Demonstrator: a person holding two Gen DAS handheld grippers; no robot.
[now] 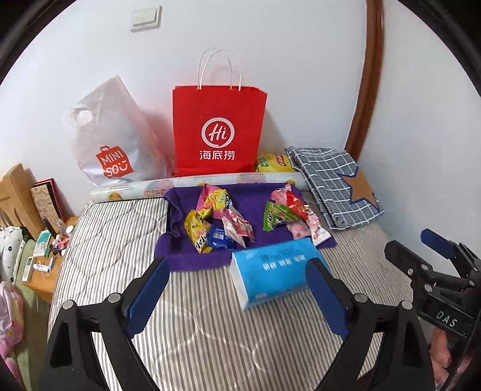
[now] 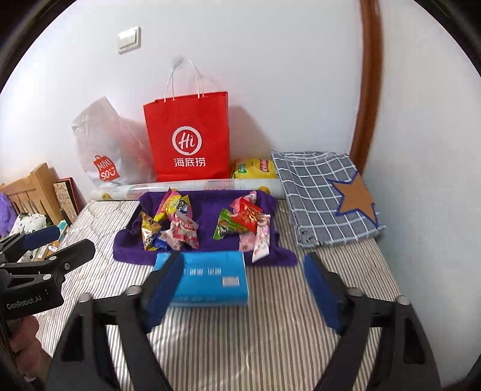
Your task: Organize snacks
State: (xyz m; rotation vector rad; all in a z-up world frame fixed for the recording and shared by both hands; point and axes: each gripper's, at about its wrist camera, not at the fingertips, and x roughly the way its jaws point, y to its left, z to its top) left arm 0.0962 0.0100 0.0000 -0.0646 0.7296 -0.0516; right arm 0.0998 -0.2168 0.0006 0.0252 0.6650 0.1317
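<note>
Bedspread (image 1: 210, 346), grey-and-white striped, quilted, covers the whole working surface; white wall behind, light switch (image 1: 146, 18) high up, curved brown wooden trim (image 1: 369, 90) in the right corner. Wooden nightstand (image 1: 42, 279) at the bed's left edge, cluttered with small items, too small to name.

Against the wall: red paper bag (image 1: 218, 129) with white "Hi" logo and rope handles, upright; translucent MINISO plastic bag (image 1: 111, 141) leaning just left of it; yellow chip bag (image 1: 275, 163) just right of it. Rolled printed sheet (image 1: 192, 183) lies along the front of the bags. Folded grey checked cloth (image 1: 333, 183) with a brown star patch sits at the right.

Purple towel (image 1: 252, 204) is spread mid-bed, snacks on it in two heaps, well apart: left snack pile (image 1: 216, 222) is yellow, pink and blue wrappers; right snack pile (image 1: 290, 215) is green, red and pink wrappers. All crinkled small packets, overlapping within each heap. Blue tissue pack (image 1: 272, 275) lies at the towel's near edge, overlapping it.

Left gripper (image 1: 237, 296): jaws spread wide, nothing between the pads, above the bedspread near the tissue pack. Right gripper (image 2: 243, 290): same, jaws wide apart, empty, its left finger in front of the tissue pack in its own view. Neither touches a snack.
</note>
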